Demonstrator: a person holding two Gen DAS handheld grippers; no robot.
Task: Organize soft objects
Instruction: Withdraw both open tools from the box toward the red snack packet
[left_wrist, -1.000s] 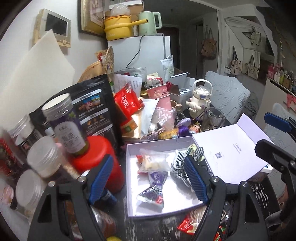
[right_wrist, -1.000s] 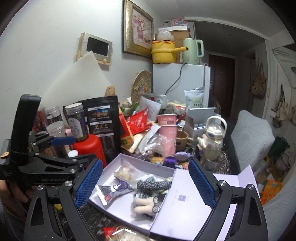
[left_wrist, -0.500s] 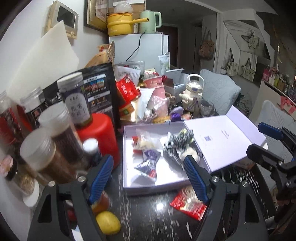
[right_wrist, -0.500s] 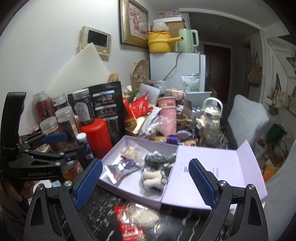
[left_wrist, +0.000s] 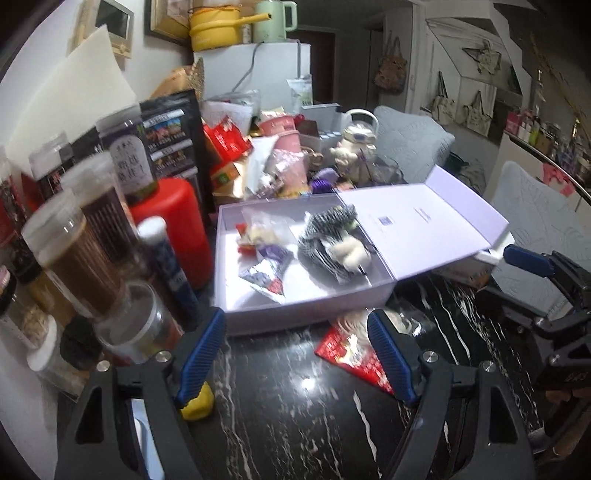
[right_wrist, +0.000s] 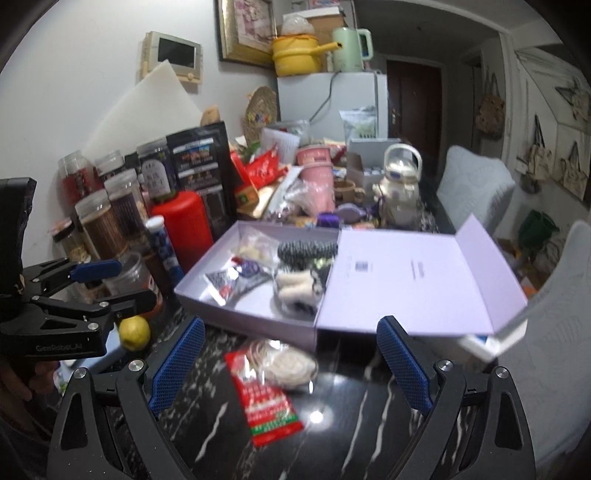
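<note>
Right wrist view alone shows the whole lemon (right_wrist: 135, 333), beside the left hand-held gripper (right_wrist: 110, 284). Both hand-held grippers, right (right_wrist: 291, 363) included, are spread and empty. A red packet (right_wrist: 267, 395) lies between the right one's fingers, the open box (right_wrist: 258, 321) just beyond.

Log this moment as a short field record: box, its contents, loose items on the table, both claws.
box: lavender box, lid open, flipped to the right
contents: striped plush toy, clear snack bag, dark foil packets
in front of box: red packet on black marble table
near left claw: yellow lemon
left claw: open, empty
right claw: open, empty
</note>
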